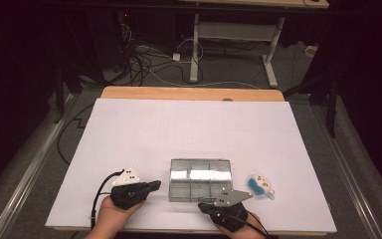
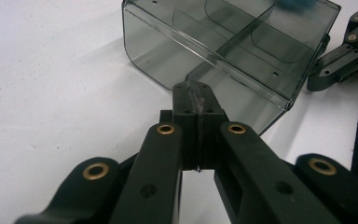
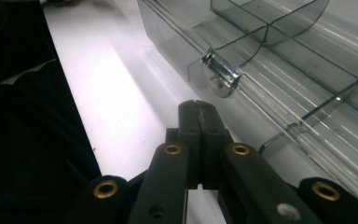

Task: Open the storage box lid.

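L gripper (image 1: pixel 155 186) sits near the front edge of the white board (image 1: pixel 129 129), jaws pressed shut w/ nothing between them, tips just beside the left end wall of the clear compartment box (image 1: pixel 200 179). Risk here: a shut tip that shoves the light plastic wall would prob. slide the box toward the right edge instead of gripping it. The box itself lies front-centre on the board, lid on a metal hinge (image 3: pixel 220 71), compartments look empty as far as I can tell. R gripper (image 1: pixel 248 193) is at the box's front right corner, jaws also shut on nothing; w/ both closed neither can take the lid or wall, and a poke near the hinge could tip or skew it. Right of the box, apart from it, a small blue-and-white item (image 1: pixel 261 185) lies in the sliding path and could get knocked. Nothing else crowds the board; cables trail off the front edge.
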